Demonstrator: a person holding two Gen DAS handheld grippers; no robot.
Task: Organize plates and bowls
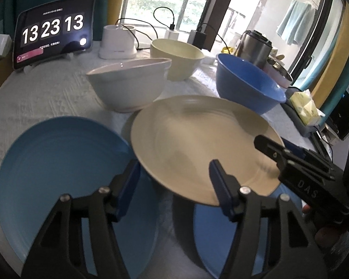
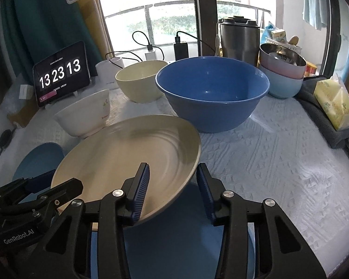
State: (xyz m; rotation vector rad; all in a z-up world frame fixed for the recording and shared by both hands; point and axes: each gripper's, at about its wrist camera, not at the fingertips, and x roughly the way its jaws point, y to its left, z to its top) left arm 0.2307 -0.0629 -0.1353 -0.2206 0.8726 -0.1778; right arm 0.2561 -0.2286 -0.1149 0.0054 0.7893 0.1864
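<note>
In the left wrist view the left tool (image 1: 173, 162) points down at a slant over the bench (image 1: 46, 97), half open, with the near rim of the tilted cream plate (image 1: 197, 134) between its jaws; I cannot tell if the pads press. The plate lies over two blue plates (image 1: 58, 167). The right tool (image 1: 265, 144), marked "DAS", reaches onto the plate's right rim. A tablet (image 1: 53, 30) shows "13 23 13". In the right wrist view the right tool, also slanted down, has one pad on the plate's upper face and the other just outside the rim; the grip is unclear. The left tool reads "GenRobot.AI".
</note>
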